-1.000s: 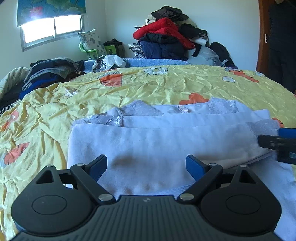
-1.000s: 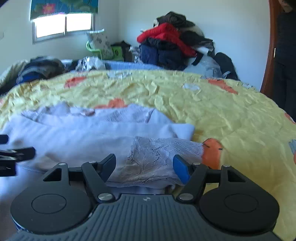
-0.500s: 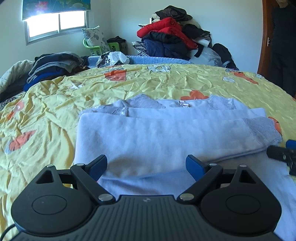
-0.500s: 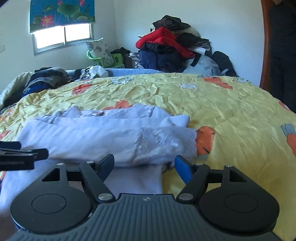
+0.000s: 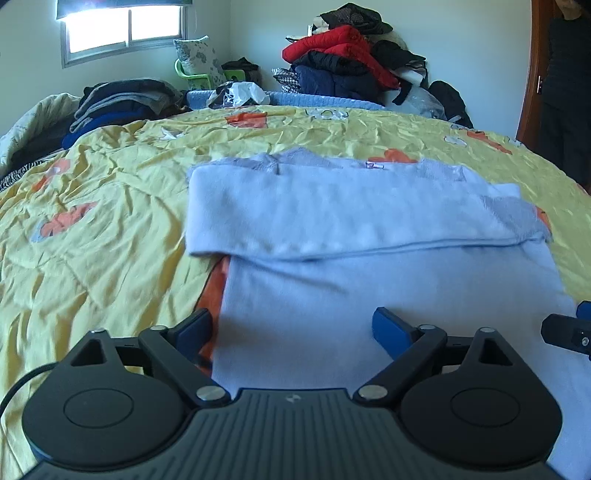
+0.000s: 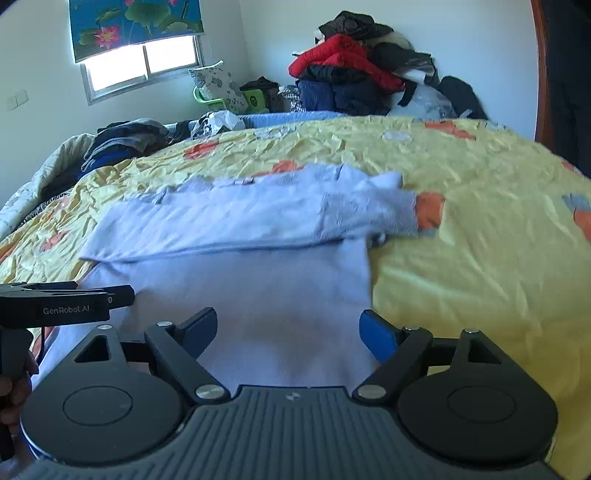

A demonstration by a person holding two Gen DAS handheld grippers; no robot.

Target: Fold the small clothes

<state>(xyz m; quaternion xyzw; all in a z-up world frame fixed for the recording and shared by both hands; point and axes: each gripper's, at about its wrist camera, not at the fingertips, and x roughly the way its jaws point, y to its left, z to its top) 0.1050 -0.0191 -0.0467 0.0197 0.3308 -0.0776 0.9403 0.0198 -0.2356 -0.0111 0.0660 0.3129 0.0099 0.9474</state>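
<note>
A pale blue garment (image 5: 369, 229) lies flat on the yellow flowered bedspread (image 5: 110, 229), its sleeves folded across the upper part in a band. My left gripper (image 5: 291, 325) is open low over the garment's near left edge, nothing pinched. My right gripper (image 6: 288, 328) is over the near right edge of the garment (image 6: 266, 280); its jaws are opening, with cloth lying below them but not pressed. Each gripper shows in the other's view: the right gripper (image 5: 569, 332) at the right edge, the left gripper (image 6: 66, 302) at the left with a hand (image 6: 13, 391) under it.
A heap of red and dark clothes (image 5: 347, 62) is stacked against the far wall. Folded dark clothes (image 5: 118, 103) sit at the bed's far left, under a window (image 5: 122, 29). A person in dark clothing (image 5: 565, 92) stands by the door on the right.
Both grippers have drawn back toward the near end of the garment, so the folded sleeve band now lies farther ahead. The right jaws stand wider than before.
</note>
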